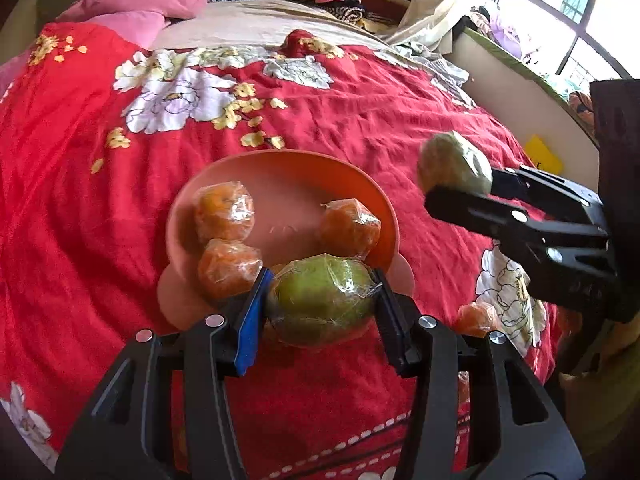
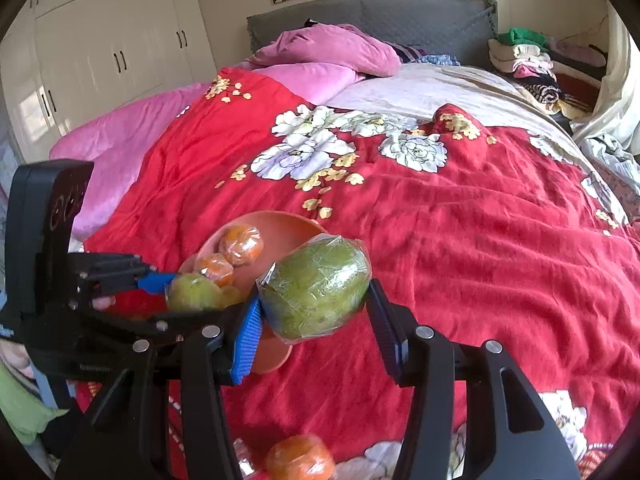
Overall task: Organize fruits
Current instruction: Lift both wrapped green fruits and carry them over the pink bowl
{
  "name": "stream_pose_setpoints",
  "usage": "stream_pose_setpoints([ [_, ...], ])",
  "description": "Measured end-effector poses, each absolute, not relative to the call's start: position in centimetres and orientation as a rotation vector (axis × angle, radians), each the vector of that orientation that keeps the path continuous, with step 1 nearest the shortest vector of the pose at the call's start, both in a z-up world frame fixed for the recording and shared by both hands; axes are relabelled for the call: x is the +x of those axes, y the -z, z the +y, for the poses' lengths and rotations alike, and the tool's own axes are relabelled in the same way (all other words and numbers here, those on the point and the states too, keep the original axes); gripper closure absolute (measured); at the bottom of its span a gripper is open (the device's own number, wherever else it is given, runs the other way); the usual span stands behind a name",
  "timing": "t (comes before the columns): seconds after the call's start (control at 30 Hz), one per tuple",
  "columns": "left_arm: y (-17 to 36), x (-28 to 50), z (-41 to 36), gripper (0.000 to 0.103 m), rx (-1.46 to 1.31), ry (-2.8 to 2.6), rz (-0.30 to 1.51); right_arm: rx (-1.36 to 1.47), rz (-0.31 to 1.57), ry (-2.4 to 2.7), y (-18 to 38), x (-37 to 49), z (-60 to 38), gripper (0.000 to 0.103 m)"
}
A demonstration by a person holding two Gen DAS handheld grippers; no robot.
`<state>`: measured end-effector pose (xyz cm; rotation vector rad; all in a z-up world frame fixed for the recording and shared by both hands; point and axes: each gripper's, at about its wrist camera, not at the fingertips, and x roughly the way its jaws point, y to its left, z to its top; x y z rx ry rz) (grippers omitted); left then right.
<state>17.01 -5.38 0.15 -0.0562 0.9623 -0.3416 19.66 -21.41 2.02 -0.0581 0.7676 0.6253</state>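
Observation:
My left gripper (image 1: 320, 280) is shut on a plastic-wrapped green fruit (image 1: 320, 306) over the near rim of a salmon-pink plate (image 1: 288, 200). Three wrapped oranges (image 1: 224, 210) lie on that plate. To the right, my right gripper (image 1: 460, 184) holds a second green fruit (image 1: 454, 160) in the air beside the plate. In the right wrist view the right gripper (image 2: 314, 294) is shut on its green fruit (image 2: 316, 280), with the plate (image 2: 288, 232) behind it. The left gripper (image 2: 192, 296) with its fruit (image 2: 194, 294) shows at the left. A loose orange (image 2: 300, 458) lies on the bedspread.
Everything rests on a bed with a red flowered bedspread (image 1: 360, 120). Pink pillows (image 2: 332, 50) and a headboard are at the far end. Folded clothes (image 2: 524, 56) are piled at the far right, a wardrobe (image 2: 108, 48) stands left, a window (image 1: 560, 8) right.

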Motion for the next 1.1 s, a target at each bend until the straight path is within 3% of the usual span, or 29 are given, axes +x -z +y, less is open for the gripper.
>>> stream_pose_setpoints([
  [1.1,0.4,18.3,-5.5,0.061,-0.07,0.334,0.954,-0.051,0.9,-0.77,-0.1,25.5,-15.3,0.054],
])
